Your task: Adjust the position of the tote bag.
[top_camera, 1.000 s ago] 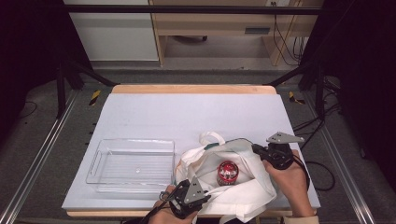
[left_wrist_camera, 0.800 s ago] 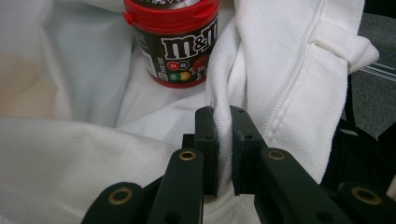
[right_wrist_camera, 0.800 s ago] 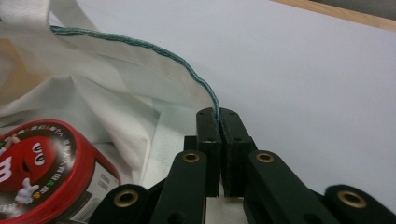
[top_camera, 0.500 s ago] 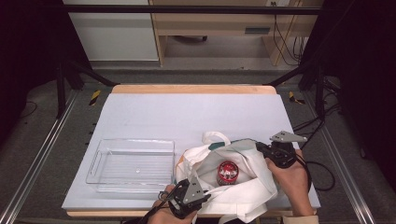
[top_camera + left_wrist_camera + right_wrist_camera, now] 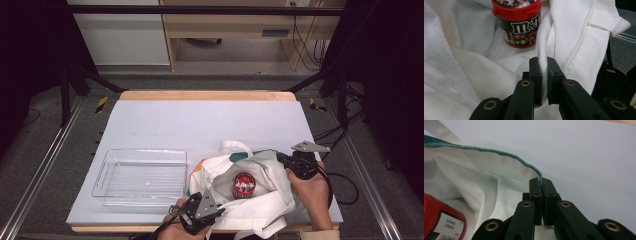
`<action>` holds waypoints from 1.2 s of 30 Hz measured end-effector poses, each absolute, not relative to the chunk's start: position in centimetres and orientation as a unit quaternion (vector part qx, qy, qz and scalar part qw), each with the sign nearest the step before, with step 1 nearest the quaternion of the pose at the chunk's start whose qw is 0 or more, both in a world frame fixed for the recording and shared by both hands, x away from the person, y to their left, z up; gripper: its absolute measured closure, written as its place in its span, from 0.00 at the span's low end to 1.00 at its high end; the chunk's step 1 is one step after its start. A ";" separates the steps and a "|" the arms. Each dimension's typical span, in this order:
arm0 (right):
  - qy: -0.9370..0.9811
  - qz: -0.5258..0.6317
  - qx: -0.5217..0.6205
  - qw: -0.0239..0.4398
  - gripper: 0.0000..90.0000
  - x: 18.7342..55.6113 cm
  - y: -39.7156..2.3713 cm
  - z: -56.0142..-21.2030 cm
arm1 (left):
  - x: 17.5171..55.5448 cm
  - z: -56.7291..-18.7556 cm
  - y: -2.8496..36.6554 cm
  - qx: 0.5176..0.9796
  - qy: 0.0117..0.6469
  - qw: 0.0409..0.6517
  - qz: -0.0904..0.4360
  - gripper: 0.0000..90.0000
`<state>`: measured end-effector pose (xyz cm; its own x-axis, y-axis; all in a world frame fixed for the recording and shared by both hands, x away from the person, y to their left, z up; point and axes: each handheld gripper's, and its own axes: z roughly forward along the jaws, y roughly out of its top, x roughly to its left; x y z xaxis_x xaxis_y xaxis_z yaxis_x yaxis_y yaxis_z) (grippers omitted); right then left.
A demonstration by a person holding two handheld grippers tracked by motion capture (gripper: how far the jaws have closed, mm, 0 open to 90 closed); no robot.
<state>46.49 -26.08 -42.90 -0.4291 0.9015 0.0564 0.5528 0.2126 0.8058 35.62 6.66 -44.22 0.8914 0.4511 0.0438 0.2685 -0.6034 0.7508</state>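
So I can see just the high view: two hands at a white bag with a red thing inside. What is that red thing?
Observer: A red-lidded M&M's candy jar, standing inside the bag.
Operator: Is the left gripper actually gripping?
Observer: Yes, the left gripper is shut on a fold of the bag's white cloth.
Operator: And the right one?
Observer: The right gripper pinches the bag's green-stitched rim.
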 end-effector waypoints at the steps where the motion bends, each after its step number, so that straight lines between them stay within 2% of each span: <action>1: 0.747 0.394 0.489 0.220 0.98 46.5 -26.1 -43.0 | 35.6 -44.2 6.7 0.888 0.203 0.397 0.115 0.94; 36: 0.732 0.383 0.518 0.222 0.98 47.0 -27.1 -44.1 | 35.5 -44.7 6.9 0.892 0.203 0.386 0.115 0.95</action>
<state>46.96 -27.06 -44.12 -0.3644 0.9284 0.0728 0.5882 0.1688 0.7909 35.54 6.92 -44.74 0.8910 0.4514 0.0485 0.2736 -0.6190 0.7362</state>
